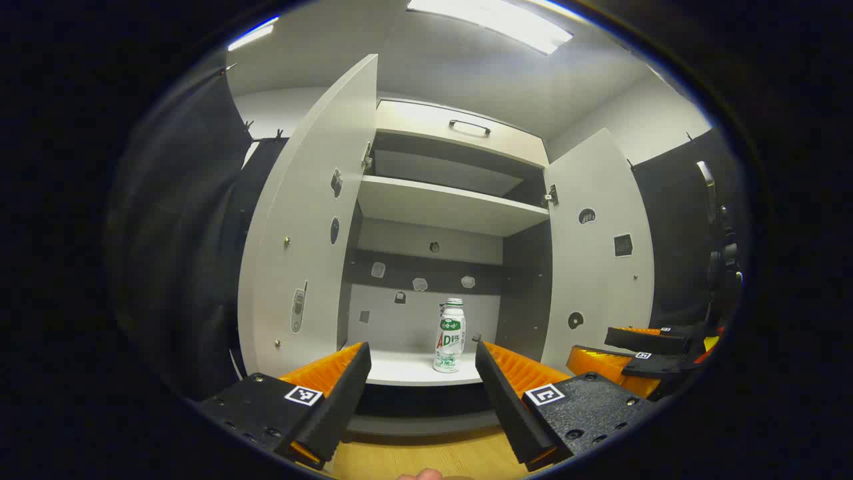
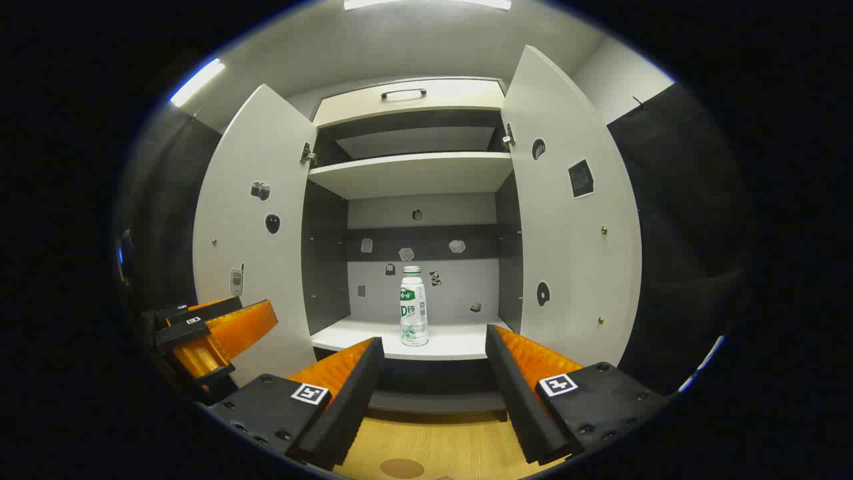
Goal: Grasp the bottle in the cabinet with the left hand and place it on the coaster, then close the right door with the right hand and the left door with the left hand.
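Note:
A white bottle [image 1: 450, 335] with a green label stands upright on the cabinet's lower shelf [image 1: 406, 370]; in the right gripper view the bottle [image 2: 413, 307] stands on the same shelf [image 2: 453, 343]. Both cabinet doors hang open: left door [image 1: 306, 227] [image 2: 250, 227], right door [image 1: 596, 253] [image 2: 570, 213]. My left gripper [image 1: 421, 373] is open, short of the shelf, with the bottle seen between its fingers. My right gripper [image 2: 433, 370] is open too, in front of the cabinet; it also shows at the right [image 1: 640, 353]. A round brown coaster [image 2: 402, 468] lies on the wooden table below.
The wooden table top [image 2: 440, 443] runs up to the cabinet's base. An upper shelf [image 1: 446, 207] and a drawer with a handle [image 1: 469, 125] sit above. Small stickers dot the back panel and doors. Black cloth walls flank the cabinet.

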`<control>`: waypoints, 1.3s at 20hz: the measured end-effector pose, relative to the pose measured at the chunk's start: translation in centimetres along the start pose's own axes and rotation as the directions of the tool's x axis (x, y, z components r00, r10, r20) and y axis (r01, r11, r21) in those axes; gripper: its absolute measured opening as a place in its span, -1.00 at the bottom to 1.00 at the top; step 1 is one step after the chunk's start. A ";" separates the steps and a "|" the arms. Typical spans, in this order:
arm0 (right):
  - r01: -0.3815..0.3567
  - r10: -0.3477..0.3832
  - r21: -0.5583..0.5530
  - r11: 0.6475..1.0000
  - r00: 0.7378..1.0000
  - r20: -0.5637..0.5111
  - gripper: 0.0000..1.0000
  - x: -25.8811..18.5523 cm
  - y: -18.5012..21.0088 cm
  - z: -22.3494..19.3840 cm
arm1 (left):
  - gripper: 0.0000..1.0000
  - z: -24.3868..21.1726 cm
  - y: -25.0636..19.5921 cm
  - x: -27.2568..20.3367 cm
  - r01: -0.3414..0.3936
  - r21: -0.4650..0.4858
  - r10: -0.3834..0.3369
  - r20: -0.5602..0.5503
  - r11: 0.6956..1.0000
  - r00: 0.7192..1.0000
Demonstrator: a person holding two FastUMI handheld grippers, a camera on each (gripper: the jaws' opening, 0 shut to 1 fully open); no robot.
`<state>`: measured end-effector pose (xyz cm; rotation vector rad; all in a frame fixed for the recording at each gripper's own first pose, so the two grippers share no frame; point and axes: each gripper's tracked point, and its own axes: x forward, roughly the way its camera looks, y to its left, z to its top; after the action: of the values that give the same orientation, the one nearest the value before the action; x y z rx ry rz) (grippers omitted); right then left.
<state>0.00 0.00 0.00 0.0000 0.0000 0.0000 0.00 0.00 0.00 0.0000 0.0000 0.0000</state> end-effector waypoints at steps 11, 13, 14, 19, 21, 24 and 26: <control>0.010 -0.010 0.024 1.000 1.000 0.011 0.98 0.9 -0.4 0.2 | 0.90 -0.7 0.8 0.7 -0.016 -0.003 0.016 -0.016 1.000 1.000; 0.008 -0.009 0.033 0.999 1.000 0.003 0.83 1.1 -0.3 0.1 | 0.90 -0.7 1.0 0.7 -0.020 -0.004 0.020 -0.018 1.000 1.000; 0.009 -0.009 0.039 0.999 1.000 0.001 0.83 1.2 -0.3 0.1 | 0.90 -0.9 1.1 0.9 -0.023 -0.004 0.022 -0.021 1.000 1.000; 0.014 -0.014 0.045 0.999 1.000 -0.009 0.98 1.3 -0.5 -0.2 | 0.90 -1.6 1.5 1.4 -0.027 -0.013 0.027 -0.041 1.000 0.999; 0.016 -0.015 0.051 0.999 1.000 -0.009 0.98 1.4 -0.6 -0.2 | 0.90 -1.8 1.7 1.9 -0.025 -0.014 0.024 -0.049 1.000 0.999; 0.009 -0.008 0.062 0.998 1.000 -0.018 0.98 1.6 -0.8 -0.5 | 0.91 -2.3 0.8 3.4 0.024 -0.036 -0.026 -0.075 0.999 0.997; 0.012 -0.010 0.065 0.998 1.000 -0.024 0.98 1.6 -1.0 -0.6 | 0.90 -2.6 -0.1 5.1 0.070 -0.063 -0.075 -0.084 0.996 0.994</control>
<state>1.62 -1.01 -0.63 0.0652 0.0236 -0.0112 5.06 -0.13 -2.63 -0.0596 0.0861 -0.0727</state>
